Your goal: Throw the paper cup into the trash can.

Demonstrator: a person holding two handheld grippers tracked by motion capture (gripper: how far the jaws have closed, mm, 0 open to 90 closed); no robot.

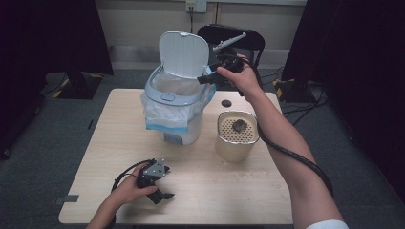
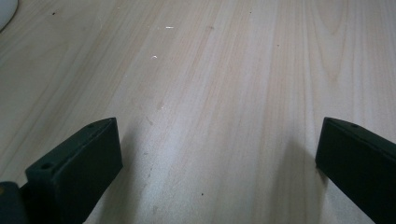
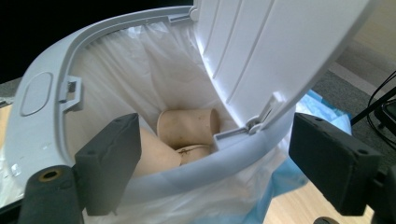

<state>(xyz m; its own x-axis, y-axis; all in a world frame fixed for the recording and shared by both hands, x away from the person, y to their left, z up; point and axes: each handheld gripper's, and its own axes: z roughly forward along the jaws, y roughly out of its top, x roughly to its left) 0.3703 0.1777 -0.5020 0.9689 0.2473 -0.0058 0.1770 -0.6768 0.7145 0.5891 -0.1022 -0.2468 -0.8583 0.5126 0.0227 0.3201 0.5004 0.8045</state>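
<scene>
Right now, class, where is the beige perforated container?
In the high view, the beige perforated container stands on the table, right of the lined white bin, beneath the person's right forearm.

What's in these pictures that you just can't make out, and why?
- How full the trash bin is: in the right gripper view its rim and lid hide everything below two paper cups.
- The dark lump on the beige container: too small in the high view.
- The small black disc on the table: too small to identify.
</scene>
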